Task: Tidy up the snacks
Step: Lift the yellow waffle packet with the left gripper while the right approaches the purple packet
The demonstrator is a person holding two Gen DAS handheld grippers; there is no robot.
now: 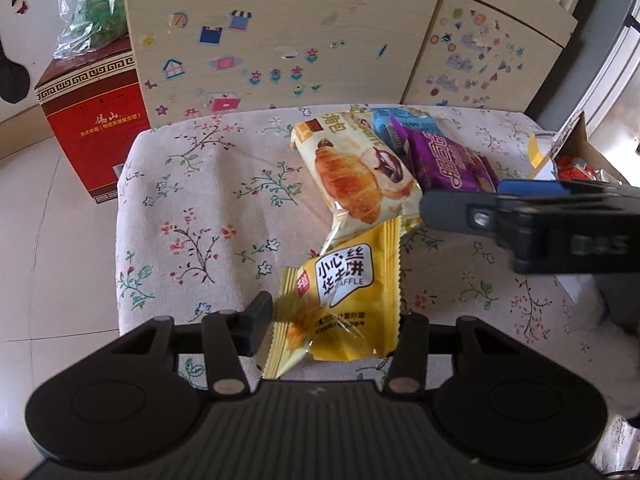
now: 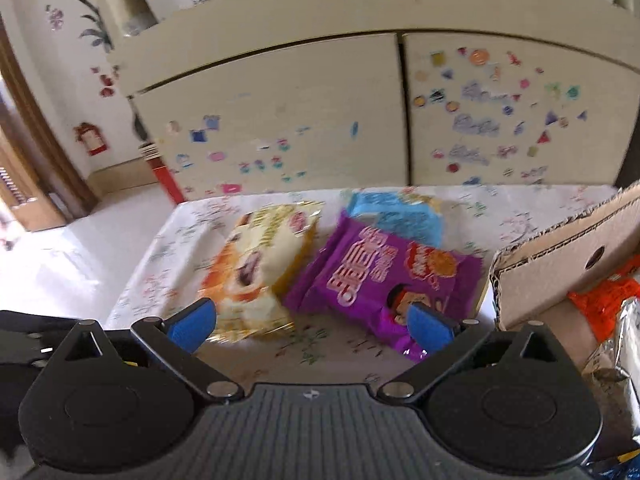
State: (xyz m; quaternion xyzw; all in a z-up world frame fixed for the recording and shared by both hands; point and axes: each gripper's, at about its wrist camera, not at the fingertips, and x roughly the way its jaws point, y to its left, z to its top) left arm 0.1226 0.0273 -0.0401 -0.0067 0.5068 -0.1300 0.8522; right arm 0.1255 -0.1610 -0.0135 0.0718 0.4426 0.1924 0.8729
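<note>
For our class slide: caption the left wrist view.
Left gripper shut on yellow waffle packet above the floral tablecloth.

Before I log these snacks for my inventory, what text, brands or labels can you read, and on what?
"小心 丝 华夫饼" and "AFFLE" (first letter hidden): yellow waffle packet held in the left tongs.
"包": croissant packet; other characters cut off.
Large pink lettering: purple packet, not legible.
Blue packet: unreadable.
Gold characters: red box, too small.
Stickers: cabinet, pictures only.
</note>
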